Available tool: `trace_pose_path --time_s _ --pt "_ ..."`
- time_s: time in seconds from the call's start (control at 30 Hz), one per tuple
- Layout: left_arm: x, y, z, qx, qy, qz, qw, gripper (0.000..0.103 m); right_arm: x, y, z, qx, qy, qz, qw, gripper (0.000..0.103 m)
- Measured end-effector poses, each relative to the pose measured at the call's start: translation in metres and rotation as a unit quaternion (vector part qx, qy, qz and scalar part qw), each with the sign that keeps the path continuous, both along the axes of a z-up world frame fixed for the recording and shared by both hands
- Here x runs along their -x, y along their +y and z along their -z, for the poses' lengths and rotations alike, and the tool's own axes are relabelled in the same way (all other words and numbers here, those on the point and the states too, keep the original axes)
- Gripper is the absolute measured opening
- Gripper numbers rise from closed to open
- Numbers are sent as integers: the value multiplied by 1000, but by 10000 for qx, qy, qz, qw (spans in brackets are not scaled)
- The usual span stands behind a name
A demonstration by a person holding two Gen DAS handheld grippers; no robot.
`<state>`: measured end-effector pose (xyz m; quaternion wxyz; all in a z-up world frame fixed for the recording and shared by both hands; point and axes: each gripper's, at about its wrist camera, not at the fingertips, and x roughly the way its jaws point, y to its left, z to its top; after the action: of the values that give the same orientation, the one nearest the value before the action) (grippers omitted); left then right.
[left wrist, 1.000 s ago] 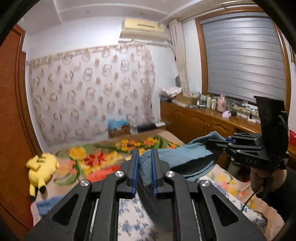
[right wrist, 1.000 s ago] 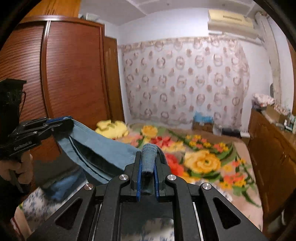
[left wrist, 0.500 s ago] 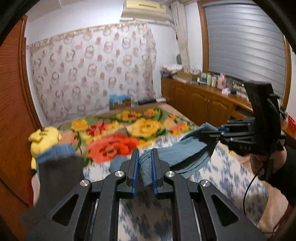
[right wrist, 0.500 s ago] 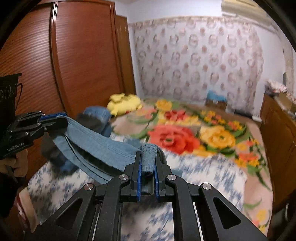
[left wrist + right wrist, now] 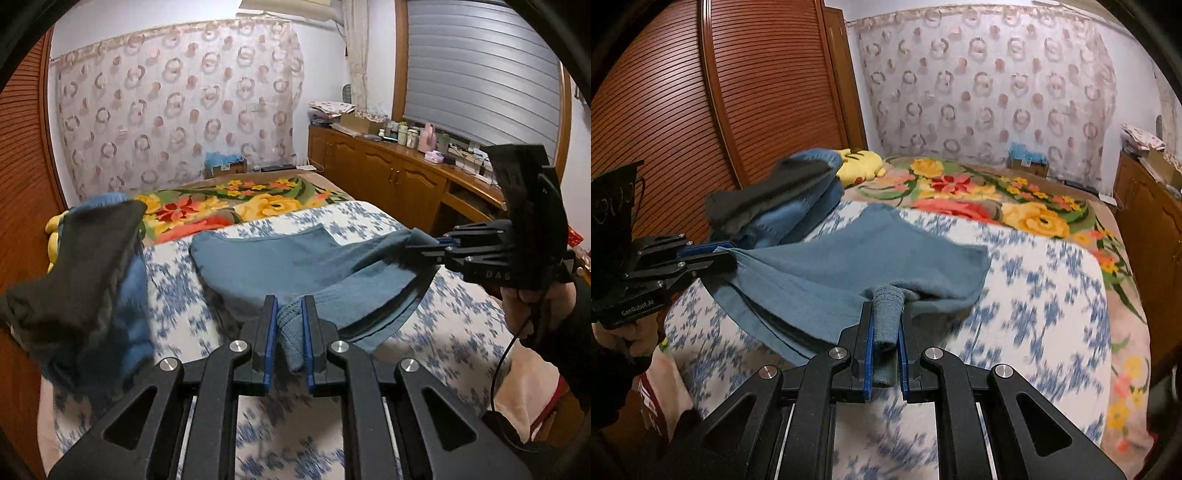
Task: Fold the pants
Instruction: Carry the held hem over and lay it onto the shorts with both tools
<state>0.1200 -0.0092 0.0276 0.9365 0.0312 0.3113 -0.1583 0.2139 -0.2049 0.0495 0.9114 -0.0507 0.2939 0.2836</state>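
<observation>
Bedroom: ring-patterned curtain (image 5: 177, 107), slatted wardrobe (image 5: 720, 92), shuttered window (image 5: 480, 70), wooden sideboard (image 5: 391, 184).

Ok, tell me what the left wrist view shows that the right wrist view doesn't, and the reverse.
Only the left wrist view shows the grey slatted window blind and the bottles on the long wooden cabinet counter. Only the right wrist view shows the ribbed red-brown wardrobe doors face-on. Both show the blue knit pants spread on the blue-flowered white sheet, pinched in both the left tongs and right tongs, and a pile of dark clothes.
</observation>
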Motion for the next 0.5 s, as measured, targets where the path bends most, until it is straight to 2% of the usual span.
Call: trace_pose_path --time_s 0.37,0.5 --pt "47 -8 25 31 164 75 9998 13 46 -6 26 -49 132 50 9999 10" --pt "55 -7 30 171 247 61 9995 13 61 -6 32 -67 155 66 9998 10"
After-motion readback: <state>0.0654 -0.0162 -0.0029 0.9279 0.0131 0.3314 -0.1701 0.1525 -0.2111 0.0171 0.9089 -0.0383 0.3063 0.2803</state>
